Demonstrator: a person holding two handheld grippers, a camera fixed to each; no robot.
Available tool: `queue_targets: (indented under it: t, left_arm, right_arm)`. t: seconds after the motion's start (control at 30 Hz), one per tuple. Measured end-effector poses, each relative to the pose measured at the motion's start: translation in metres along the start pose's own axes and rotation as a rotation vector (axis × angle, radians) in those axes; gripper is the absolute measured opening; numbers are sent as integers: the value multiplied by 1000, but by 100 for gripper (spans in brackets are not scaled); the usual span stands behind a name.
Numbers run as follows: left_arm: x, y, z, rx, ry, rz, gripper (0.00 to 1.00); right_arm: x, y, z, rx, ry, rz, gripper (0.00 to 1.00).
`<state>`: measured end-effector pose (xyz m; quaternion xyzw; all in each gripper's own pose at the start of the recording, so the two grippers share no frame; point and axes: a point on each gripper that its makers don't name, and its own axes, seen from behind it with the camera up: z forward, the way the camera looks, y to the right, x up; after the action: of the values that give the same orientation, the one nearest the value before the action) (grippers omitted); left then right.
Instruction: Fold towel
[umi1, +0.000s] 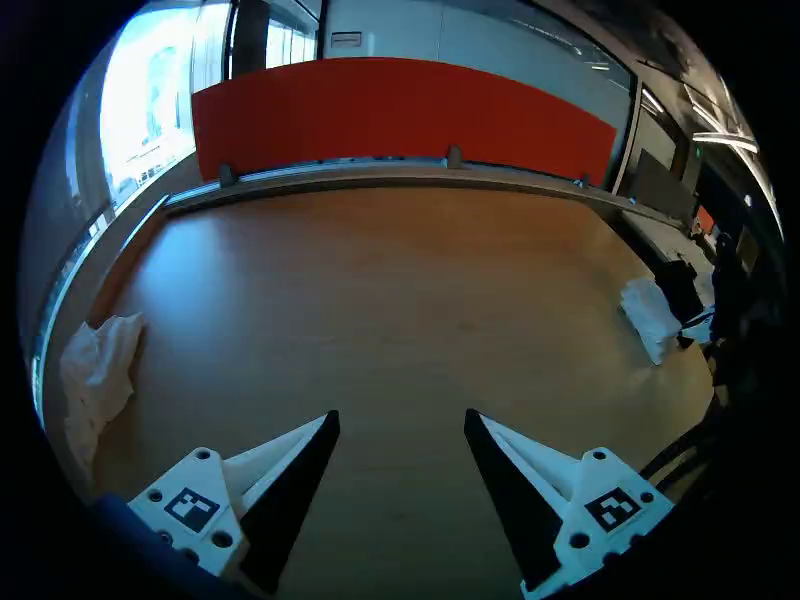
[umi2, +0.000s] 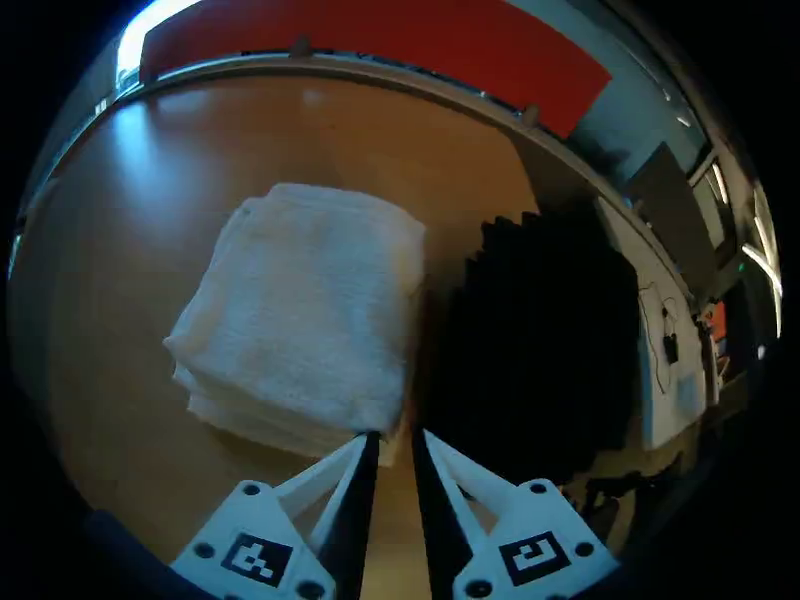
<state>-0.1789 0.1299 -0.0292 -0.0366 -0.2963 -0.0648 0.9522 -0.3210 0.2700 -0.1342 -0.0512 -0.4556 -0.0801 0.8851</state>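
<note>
Because the folded towel (umi2: 305, 320) lies just far-left of the right tongs (umi2: 394, 437), narrowly apart and empty at its near corner, the left tongs (umi1: 401, 416), spread wide, hover well away.

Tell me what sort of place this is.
Probably an office or lab workspace. A long wooden desk is backed by a red divider panel, tall windows run beside it, and a second desk stands alongside. A folded towel lies on the wood.
</note>
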Motion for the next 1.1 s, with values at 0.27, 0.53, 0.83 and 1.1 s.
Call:
queue_targets:
  t: [0.27,0.53,0.83,1.1]
  left_arm:
    - [0,2,0,-8,3,-1,93]
    - [2,2,-1,-14,12,-3,93]
    - [7,-4,-2,-15,29,-6,92]
    - [13,-10,0,-17,50,-22,92]
  right_arm:
    - [7,7,-16,-41,50,-7,63]
    - [11,5,-26,-55,69,-25,75]
    - [30,-7,-34,-48,127,-5,91]
    - [55,-22,-42,-49,211,15,96]
